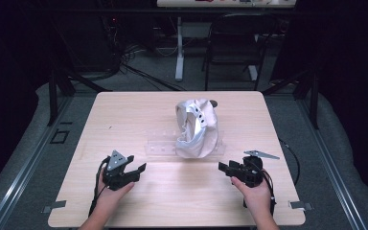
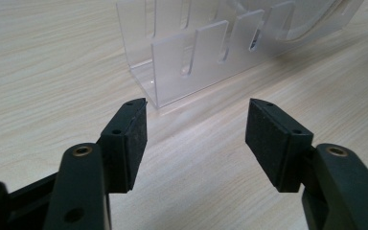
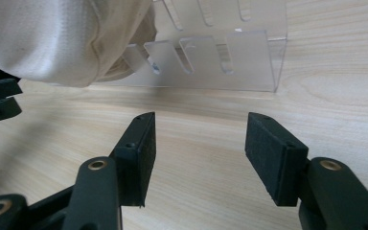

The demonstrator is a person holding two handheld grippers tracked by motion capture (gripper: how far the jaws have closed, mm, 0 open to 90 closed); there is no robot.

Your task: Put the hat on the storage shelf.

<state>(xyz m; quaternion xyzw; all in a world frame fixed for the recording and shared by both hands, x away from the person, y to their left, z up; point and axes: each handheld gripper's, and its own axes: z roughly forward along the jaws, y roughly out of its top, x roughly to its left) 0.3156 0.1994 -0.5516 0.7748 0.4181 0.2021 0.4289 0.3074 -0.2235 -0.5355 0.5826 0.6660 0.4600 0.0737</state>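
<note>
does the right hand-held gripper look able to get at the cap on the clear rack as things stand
Probably yes. The right hand-held gripper is open, the cap drapes over the clear rack just ahead of it, and only bare table lies between them.

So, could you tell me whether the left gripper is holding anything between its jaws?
No, the left gripper is open with bare table between its jaws, short of the clear acrylic rack.

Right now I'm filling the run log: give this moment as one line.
left gripper: open, empty | right gripper: open, empty | clear slotted acrylic rack: on table | cream cloth cap: resting on rack
</note>
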